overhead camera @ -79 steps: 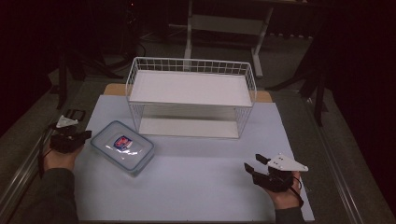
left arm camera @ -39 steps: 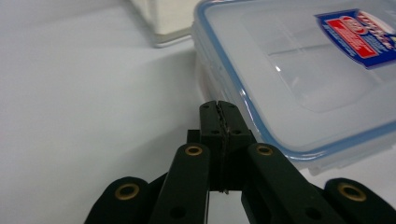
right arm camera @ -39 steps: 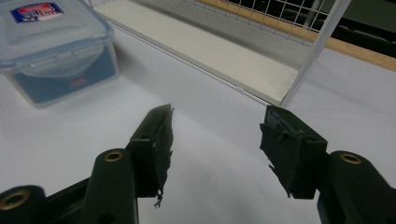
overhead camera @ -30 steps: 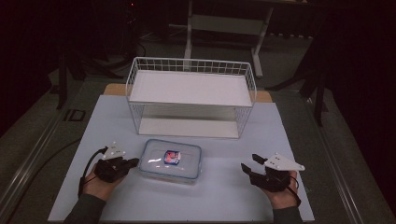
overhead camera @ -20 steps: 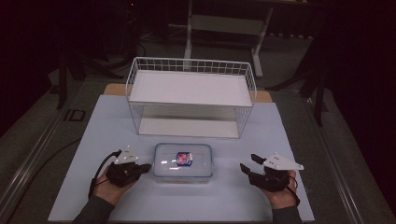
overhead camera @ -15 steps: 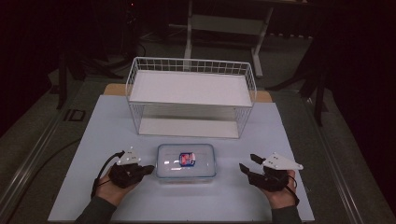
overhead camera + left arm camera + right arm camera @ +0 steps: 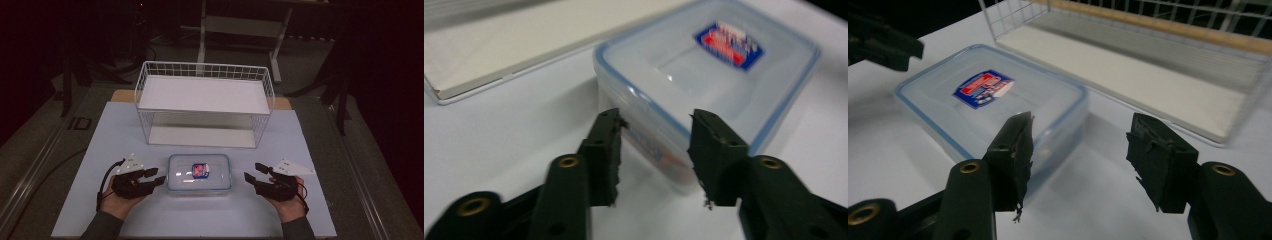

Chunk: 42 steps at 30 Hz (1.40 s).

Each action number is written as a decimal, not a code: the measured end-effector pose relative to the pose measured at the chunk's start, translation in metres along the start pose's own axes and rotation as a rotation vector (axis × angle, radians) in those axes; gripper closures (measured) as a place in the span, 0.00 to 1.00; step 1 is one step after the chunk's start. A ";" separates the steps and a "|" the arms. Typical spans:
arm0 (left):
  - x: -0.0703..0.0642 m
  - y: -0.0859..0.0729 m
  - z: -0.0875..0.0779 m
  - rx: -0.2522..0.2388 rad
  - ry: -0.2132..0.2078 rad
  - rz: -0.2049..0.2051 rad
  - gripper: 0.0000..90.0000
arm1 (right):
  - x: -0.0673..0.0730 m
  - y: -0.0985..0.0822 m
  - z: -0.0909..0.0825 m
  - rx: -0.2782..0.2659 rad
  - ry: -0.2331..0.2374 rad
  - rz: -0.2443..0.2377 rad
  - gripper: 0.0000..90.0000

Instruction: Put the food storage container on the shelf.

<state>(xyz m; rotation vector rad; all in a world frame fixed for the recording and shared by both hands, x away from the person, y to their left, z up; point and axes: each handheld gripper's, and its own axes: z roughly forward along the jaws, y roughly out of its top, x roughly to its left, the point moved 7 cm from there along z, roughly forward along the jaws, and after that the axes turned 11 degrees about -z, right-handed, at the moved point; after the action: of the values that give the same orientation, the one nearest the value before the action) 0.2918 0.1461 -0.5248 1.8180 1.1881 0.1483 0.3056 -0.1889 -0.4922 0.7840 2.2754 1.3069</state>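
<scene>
A clear plastic food box [image 7: 200, 174] with a blue-edged lid and a red and blue label lies flat on the white mat near the front edge. My left gripper [image 7: 156, 178] is at the box's left side. Its jaws have just been opening and now stand open. In the left gripper view [image 7: 655, 145] the near wall of the box [image 7: 704, 75] shows in the gap, and the pads are off it. My right gripper [image 7: 252, 172] is a short way off the box's right side, open [image 7: 1080, 150] with nothing between its jaws. The box [image 7: 973, 105] lies just beyond its left jaw.
A white wire rack [image 7: 205, 95] with two shelves stands behind the box, its lower shelf [image 7: 1148, 55] close by. The white mat [image 7: 120, 130] has bare room left and right of the rack. The other hand's gripper [image 7: 883, 45] is beyond the box.
The box slid right from the mat's left side to the front middle with the left gripper at its edge. The left jaws have since opened. The right gripper edged left toward the box.
</scene>
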 end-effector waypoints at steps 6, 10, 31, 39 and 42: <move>-0.001 0.005 0.010 0.001 -0.018 -0.066 0.53 | 0.014 0.000 0.022 0.064 0.066 0.001 0.46; 0.001 0.005 0.015 0.009 -0.020 -0.096 0.48 | 0.016 -0.001 0.035 0.107 0.087 0.020 0.43; 0.004 0.003 0.035 0.047 -0.128 -0.200 0.40 | 0.014 -0.010 0.068 0.178 0.252 0.177 0.37; 0.006 0.002 0.036 0.066 -0.160 -0.248 0.40 | 0.011 -0.011 0.068 0.187 0.254 0.182 0.30; 0.007 0.002 0.036 0.073 -0.171 -0.258 0.40 | 0.009 -0.014 0.070 0.199 0.259 0.216 0.28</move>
<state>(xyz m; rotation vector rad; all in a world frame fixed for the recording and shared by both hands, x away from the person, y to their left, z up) 0.3163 0.1283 -0.5463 1.6842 1.3057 -0.1961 0.3362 -0.1437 -0.5388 1.0030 2.6180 1.3569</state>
